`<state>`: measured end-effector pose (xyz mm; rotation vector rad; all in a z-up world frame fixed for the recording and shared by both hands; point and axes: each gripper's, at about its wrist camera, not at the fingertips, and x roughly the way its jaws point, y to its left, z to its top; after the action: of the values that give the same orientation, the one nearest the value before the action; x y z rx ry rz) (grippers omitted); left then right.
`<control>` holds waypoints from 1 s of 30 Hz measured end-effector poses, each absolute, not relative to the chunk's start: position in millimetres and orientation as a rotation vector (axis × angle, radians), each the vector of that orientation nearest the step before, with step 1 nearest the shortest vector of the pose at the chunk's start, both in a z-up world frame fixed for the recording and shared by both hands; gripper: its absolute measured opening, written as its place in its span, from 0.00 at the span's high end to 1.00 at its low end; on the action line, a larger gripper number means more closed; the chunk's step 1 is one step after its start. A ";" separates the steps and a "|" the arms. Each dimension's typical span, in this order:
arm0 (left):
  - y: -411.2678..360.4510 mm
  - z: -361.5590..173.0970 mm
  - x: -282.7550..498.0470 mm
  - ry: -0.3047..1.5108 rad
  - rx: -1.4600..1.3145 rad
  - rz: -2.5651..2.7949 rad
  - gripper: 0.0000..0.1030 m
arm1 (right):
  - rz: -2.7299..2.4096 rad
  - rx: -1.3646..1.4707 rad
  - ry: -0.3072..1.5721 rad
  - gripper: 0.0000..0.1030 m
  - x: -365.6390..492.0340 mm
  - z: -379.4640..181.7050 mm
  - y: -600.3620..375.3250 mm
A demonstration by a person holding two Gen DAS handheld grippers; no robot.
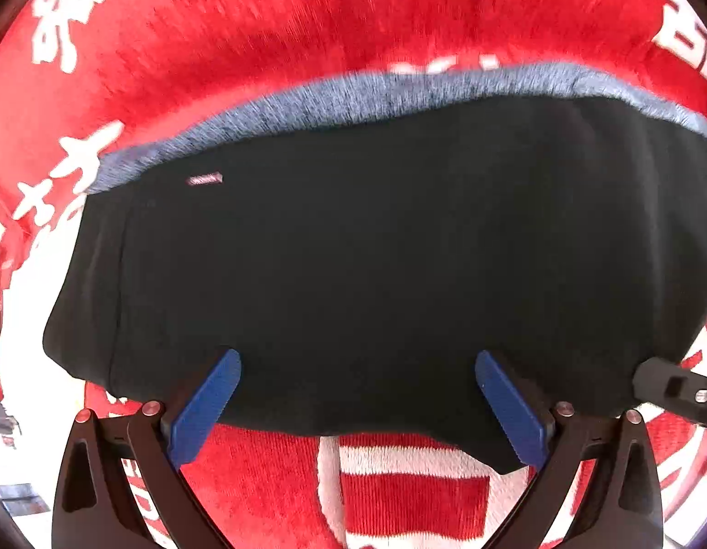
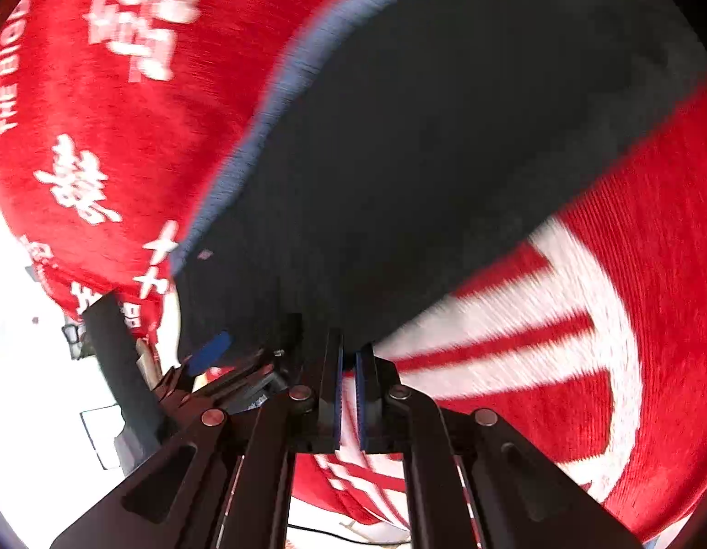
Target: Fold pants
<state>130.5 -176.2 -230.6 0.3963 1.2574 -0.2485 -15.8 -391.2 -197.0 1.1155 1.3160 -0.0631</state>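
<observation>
The black pants (image 1: 376,251) lie folded flat on a red blanket (image 1: 216,23) with white lettering. A blue-grey band (image 1: 353,96) runs along their far edge, and a small pink tag (image 1: 204,179) sits near their left end. My left gripper (image 1: 358,359) is open, its blue pads (image 1: 207,407) wide apart over the pants' near edge. The right gripper (image 1: 673,389) reaches in at the pants' near right corner. In the right wrist view that gripper (image 2: 351,343) is shut, its tips pinched together on the near hem of the pants (image 2: 445,160). The left gripper's blue pad (image 2: 211,350) shows just beside it.
The red blanket (image 2: 101,137) spreads around the pants on all sides, with a white and red emblem (image 1: 412,494) just in front of them. Past the blanket's left edge lies a pale floor (image 2: 33,389) with some small objects.
</observation>
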 end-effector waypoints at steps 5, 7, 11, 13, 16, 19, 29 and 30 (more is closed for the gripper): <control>-173.7 -227.5 141.9 1.328 0.369 -0.236 0.00 | -0.032 1.060 1.352 0.87 -18.8 -187.4 -395.0; -173.2 -216.4 150.6 1.324 0.332 -0.232 0.00 | -0.022 0.979 1.369 0.87 -20.8 -168.2 -402.9; -192.4 -199.0 181.4 1.272 0.261 -0.237 0.00 | -0.073 0.719 1.298 0.82 -1.5 -128.5 -431.5; -210.1 -201.1 198.0 1.255 0.247 -0.234 0.00 | -0.112 0.627 1.277 0.74 18.9 -123.3 -445.7; -234.4 -214.8 223.5 1.238 0.258 -0.201 0.00 | -0.114 0.545 1.264 0.73 60.6 -130.6 -462.0; -247.5 -230.1 242.3 1.232 0.259 -0.143 0.00 | -0.100 0.480 1.277 0.73 98.0 -150.3 -470.4; -233.7 -208.1 239.6 1.271 0.201 -0.087 0.00 | -0.297 0.499 1.252 0.80 90.0 -145.7 -534.2; -240.6 -202.2 230.0 1.267 0.205 -0.121 0.00 | -0.306 0.487 1.256 0.80 81.8 -141.2 -537.0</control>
<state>230.0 -240.6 -202.2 0.2053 1.2665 -0.1215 81.8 -537.0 -141.2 0.4865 1.2565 -0.3059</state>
